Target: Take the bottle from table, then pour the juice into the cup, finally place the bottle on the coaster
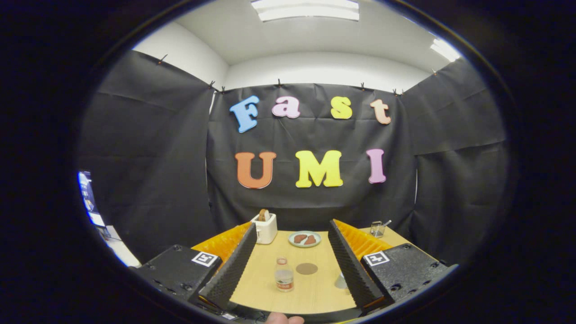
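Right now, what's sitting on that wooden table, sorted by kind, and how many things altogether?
Bottles: 1, the bottle, ahead between the open gripper fingers
Coasters: 1, the coaster, beside the bottle
Cups: 1, the cup, partly hidden by a finger
Plates: 1, the plate, holding food
Toasters: 1, the toaster
Glasses: 1, the glass, something standing in it
Total: 6

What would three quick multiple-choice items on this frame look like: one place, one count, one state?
1. The coaster lies:
A. just beside the bottle
B. under the toaster
C. on the plate

2. Brown pieces on the plate:
A. none
B. two
C. five

3. The gripper is:
A. shut on the bottle
B. shut on the toaster
C. open, bottle upright between its fingers

Answers: 1 A, the brown disc sits next to the bottle; 2 B, two pieces show; 3 C, the fingers stand wide apart, touching nothing.
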Demonstrator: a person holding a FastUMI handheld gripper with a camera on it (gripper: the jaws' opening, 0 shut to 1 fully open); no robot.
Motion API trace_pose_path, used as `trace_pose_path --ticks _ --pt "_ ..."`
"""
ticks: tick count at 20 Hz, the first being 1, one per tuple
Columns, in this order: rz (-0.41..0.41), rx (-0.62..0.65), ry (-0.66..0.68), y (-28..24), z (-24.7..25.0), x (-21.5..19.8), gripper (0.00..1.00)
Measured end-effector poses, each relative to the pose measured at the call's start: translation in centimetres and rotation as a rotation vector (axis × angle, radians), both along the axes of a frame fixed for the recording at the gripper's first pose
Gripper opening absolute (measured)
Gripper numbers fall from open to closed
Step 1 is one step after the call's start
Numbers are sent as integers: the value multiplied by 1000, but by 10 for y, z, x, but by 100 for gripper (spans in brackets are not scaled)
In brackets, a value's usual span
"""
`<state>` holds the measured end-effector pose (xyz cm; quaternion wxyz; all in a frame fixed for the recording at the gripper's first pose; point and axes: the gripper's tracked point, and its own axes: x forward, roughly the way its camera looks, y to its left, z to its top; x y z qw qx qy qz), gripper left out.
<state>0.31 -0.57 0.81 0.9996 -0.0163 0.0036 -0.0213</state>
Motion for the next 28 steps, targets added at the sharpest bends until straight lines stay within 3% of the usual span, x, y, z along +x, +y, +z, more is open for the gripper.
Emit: trace_pose_path --ticks 10,13,22,28 --pt "12 110 -29 14 -42 27 100" --pt "6 66 -18 11 -63 29 100" --pt "-27 -50 70 3 -189 54 100" --pt "-69 -25 149 5 -259 84 100"
